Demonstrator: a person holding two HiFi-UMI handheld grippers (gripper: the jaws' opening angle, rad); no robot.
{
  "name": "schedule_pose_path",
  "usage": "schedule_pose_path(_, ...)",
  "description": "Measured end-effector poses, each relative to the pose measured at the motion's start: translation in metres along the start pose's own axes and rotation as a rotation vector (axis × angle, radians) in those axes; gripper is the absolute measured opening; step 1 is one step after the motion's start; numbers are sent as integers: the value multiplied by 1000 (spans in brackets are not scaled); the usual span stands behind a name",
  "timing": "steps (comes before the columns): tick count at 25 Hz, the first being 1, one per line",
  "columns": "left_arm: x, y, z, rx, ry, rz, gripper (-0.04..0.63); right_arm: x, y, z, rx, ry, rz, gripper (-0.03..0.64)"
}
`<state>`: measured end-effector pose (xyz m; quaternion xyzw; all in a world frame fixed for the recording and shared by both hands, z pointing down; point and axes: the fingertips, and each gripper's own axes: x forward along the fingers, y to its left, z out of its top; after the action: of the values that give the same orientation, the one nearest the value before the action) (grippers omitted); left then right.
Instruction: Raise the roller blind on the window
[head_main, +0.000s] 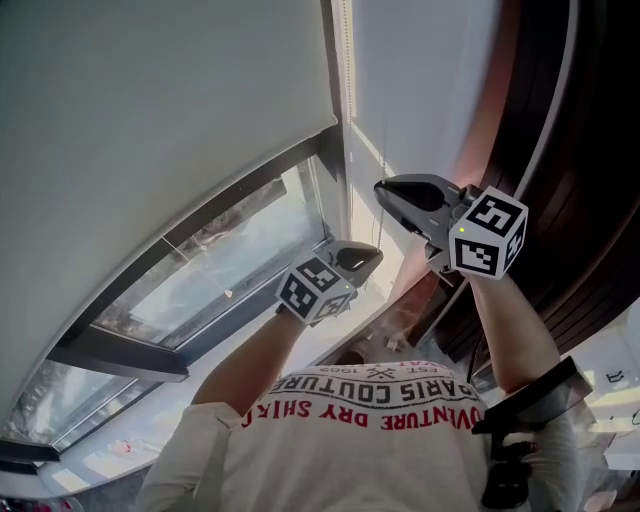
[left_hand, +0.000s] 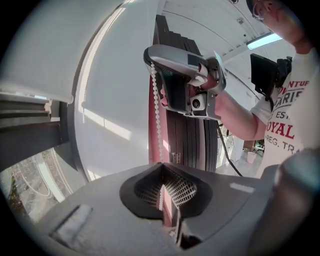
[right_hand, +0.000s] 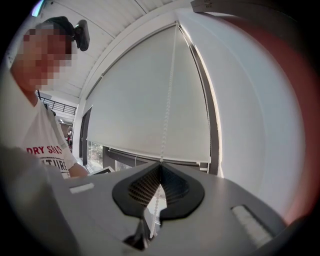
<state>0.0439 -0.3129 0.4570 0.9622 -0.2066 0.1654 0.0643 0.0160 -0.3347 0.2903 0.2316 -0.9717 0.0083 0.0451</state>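
The white roller blind (head_main: 150, 130) covers the upper window, its bottom bar just above the bare glass (head_main: 220, 265). A white bead chain (head_main: 349, 100) hangs along the blind's right edge. My right gripper (head_main: 385, 190) is the higher one and is shut on the chain; in the right gripper view the bead chain (right_hand: 167, 100) runs up from my right gripper (right_hand: 160, 163) past the roller blind (right_hand: 145, 115). My left gripper (head_main: 375, 258) is lower. In its own view the left gripper (left_hand: 162, 164) is shut on the bead chain (left_hand: 159, 125), which comes down from the right gripper (left_hand: 150, 55).
A dark slatted wooden panel (head_main: 570, 220) stands close on the right, behind the right arm. A dark window frame (head_main: 120, 350) and a pale sill (head_main: 130, 440) lie below the blind. A white wall (right_hand: 250, 100) borders the window's right side.
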Motion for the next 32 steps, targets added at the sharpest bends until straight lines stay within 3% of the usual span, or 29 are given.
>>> schedule_pose_path(17,22,-2,-67,-110,74,11,5,3,3,-73,35,63,-28,6)
schedule_pose_path(23,27,-11,-84,-164,95,-28,6,0,12,-89,85,46,-33,6)
schedule_pose_path(29,26,-22,-75,-86,106,-45,9,-2,16,-85,76,45,-35,6)
schedule_pose_path(32,22,-27,-59,-48,64,-59,37,-2,14,-86,79,43,-39,6)
